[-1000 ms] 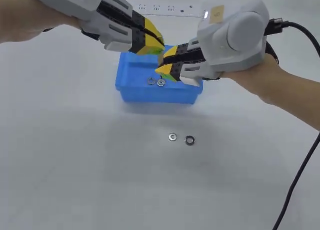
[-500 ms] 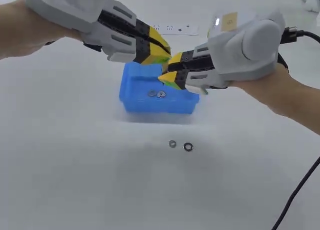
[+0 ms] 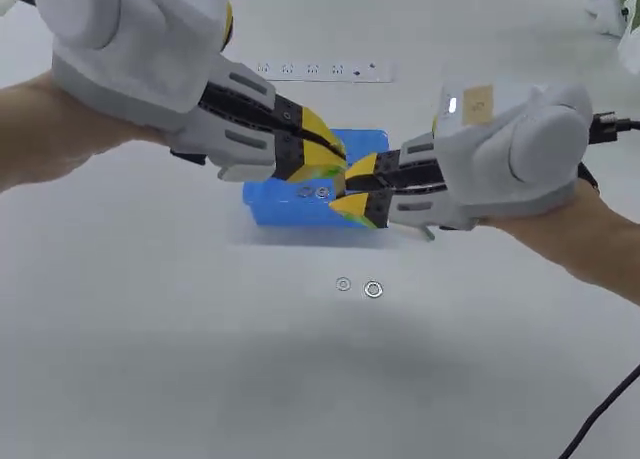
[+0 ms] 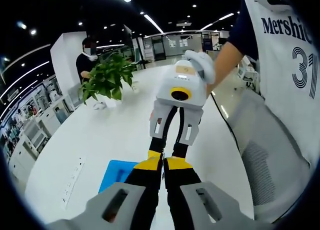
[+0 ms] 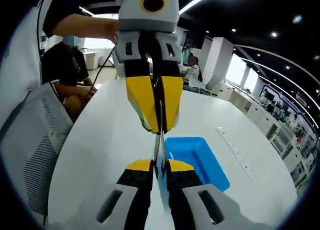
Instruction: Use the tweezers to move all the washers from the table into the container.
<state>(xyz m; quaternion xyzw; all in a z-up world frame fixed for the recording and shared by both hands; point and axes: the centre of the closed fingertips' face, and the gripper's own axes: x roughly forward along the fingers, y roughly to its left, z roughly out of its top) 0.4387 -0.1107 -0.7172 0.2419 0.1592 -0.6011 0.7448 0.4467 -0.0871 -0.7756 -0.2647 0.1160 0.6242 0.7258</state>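
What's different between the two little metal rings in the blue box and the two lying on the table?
The washers in the container sit inside the blue container, farther from the person; the washers on the table lie in the open on the white table, nearer the person. The container pair looks almost touching, while the table pair has a clear gap. Both pairs are small silvery rings lying flat, side by side.
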